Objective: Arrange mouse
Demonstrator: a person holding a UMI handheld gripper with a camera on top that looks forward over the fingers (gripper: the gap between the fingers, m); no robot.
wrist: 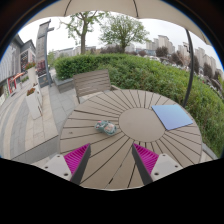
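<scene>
A small grey-and-teal mouse (106, 127) lies on the round wooden slatted table (90, 110), left of the table's middle. A blue-grey mouse mat (172, 117) lies flat on the right side of the table. My gripper (112, 162) is open and empty, held above the near part of the table. Its two magenta-padded fingers (77, 158) stand wide apart. The mouse is beyond the fingers, a little left of their midline. The mat is ahead and to the right.
A wooden chair (94, 83) stands behind the table at the far left. A green hedge (150, 72) runs behind and to the right. A parasol pole (189, 70) rises at the right. Paving (25, 120) lies to the left.
</scene>
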